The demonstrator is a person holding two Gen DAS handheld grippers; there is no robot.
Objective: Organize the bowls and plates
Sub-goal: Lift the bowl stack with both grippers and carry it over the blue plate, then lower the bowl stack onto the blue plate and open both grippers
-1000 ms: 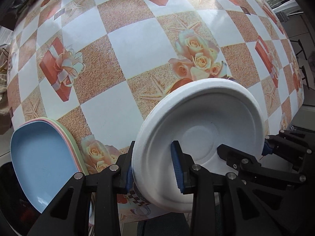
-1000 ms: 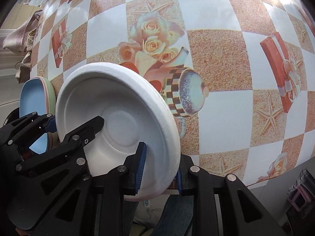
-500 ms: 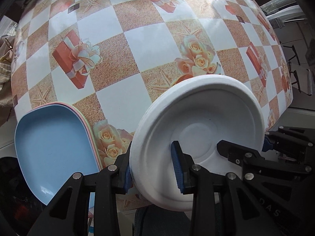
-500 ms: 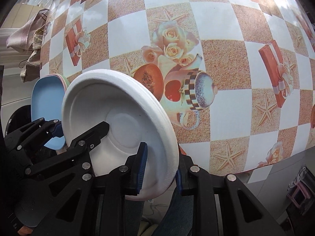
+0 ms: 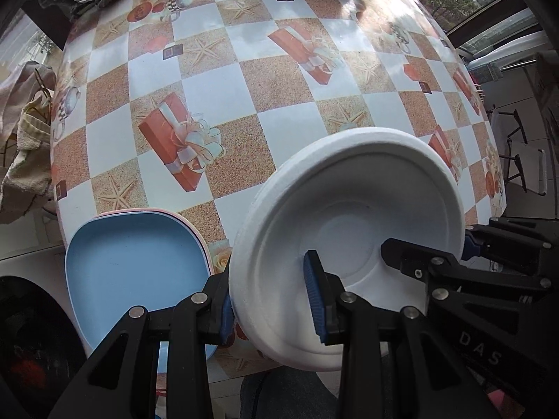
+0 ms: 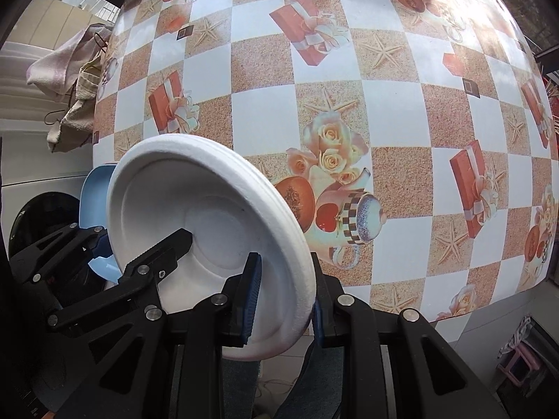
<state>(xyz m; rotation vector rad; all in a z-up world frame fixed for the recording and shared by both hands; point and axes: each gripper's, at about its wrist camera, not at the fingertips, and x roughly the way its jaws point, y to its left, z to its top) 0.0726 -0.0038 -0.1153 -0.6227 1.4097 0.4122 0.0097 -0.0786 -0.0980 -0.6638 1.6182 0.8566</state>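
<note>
Together the two grippers held one white bowl (image 5: 349, 230) above the near edge of the worktop (image 5: 223, 80). It was a thick-rimmed bowl with a round flat base, and it was tilted, its hollow facing up toward both cameras. The left gripper (image 5: 270, 300) had its jaws clenched on the bowl's left rim, one blue pad inside the hollow and the other against the outer wall. The right gripper (image 6: 284, 293) gripped the opposite rim the same way, jaws clenched with one blue pad inside and one outside. Each gripper's black fingers showed in the other's view, reaching in from the side.

The bowl hung clear of the worktop, over its near part, with the patterned cloth showing well below it. The cloth was a check of white and sandy-orange squares printed with red gift boxes, starfish, roses and a teapot.

To the left of the bowl, on the near left corner of the worktop, lay a stack of plates (image 5: 139, 265): a light blue one on top with pink and green edges showing beneath it. The stack overhung the worktop's edge. From the right wrist view only a sliver of the blue plate showed behind the bowl.

Beyond the left side of the worktop hung some crumpled cloths (image 5: 24, 139).
</note>
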